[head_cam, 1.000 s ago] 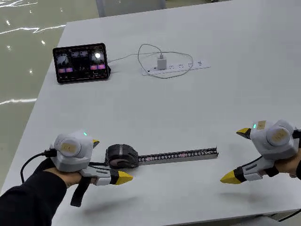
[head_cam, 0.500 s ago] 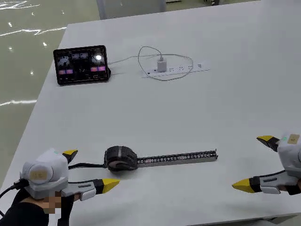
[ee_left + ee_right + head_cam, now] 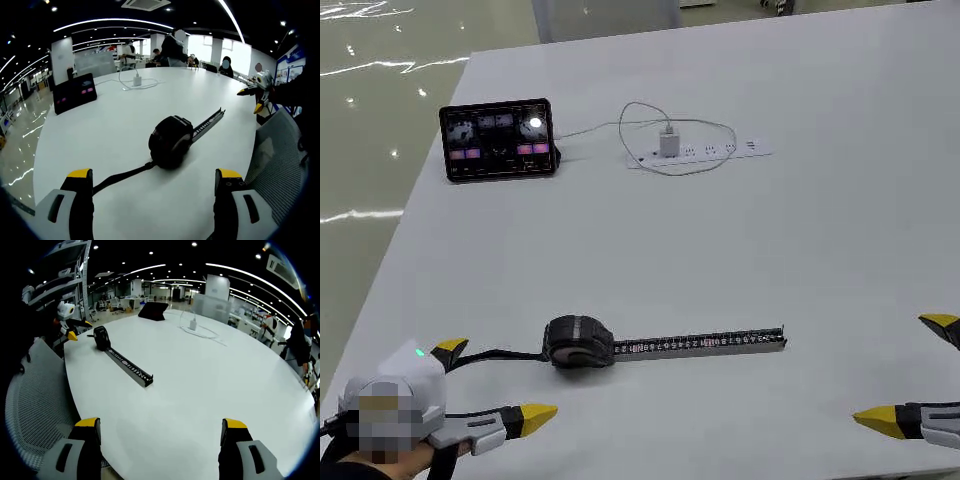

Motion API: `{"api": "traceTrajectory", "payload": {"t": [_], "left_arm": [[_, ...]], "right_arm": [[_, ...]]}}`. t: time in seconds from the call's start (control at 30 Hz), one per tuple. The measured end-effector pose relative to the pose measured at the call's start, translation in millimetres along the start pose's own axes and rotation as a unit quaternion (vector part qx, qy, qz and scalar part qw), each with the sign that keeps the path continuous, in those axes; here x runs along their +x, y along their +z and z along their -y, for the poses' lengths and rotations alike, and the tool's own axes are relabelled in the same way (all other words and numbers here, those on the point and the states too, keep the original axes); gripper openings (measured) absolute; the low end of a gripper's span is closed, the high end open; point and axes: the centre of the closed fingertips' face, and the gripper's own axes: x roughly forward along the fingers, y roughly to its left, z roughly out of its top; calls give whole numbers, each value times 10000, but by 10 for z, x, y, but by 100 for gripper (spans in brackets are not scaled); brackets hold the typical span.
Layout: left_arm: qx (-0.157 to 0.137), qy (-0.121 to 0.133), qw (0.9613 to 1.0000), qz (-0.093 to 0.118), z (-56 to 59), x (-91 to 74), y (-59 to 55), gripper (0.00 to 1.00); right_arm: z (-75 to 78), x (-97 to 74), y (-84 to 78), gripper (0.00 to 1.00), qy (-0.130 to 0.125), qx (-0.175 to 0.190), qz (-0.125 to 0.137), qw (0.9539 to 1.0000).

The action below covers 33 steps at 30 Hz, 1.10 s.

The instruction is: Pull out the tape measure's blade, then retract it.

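We are seeing the tape measure (image 3: pixel 578 342) lying on the white worktop (image 3: pixel 720 240) near its front edge, with its blade (image 3: pixel 705 343) drawn out flat toward the right. We are reading this as the pull done and the retraction not yet begun. The left claw (image 3: pixel 495 379) is hovering just beside the case (image 3: pixel 171 141), spread and gripping nothing, with the strap (image 3: pixel 505 354) trailing toward it, while the right claw (image 3: pixel 908 370) is hanging well apart from the blade's far end, likewise spread and empty. The case is serving as the one holder here, and we are guessing the rest of the blade is sitting coiled inside it.
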Motion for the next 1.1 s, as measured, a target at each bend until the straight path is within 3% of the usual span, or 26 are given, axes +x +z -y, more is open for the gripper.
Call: {"api": "traceTrajectory", "payload": {"t": [0.33, 0.47, 1.1], "left_arm": [[-35, -20, 10000, 76, -11, -58, -25, 99], [-26, -34, 9998, 200, -10, -86, 6, 99], [-74, -56, 9998, 185, 27, -134, 16, 99]], "right_arm": [[91, -124, -122, 99, -31, 30, -77, 10000], [103, -134, -124, 99, 3, -6, -49, 10000], [168, -216, -153, 99, -60, -9, -134, 9999]]}}
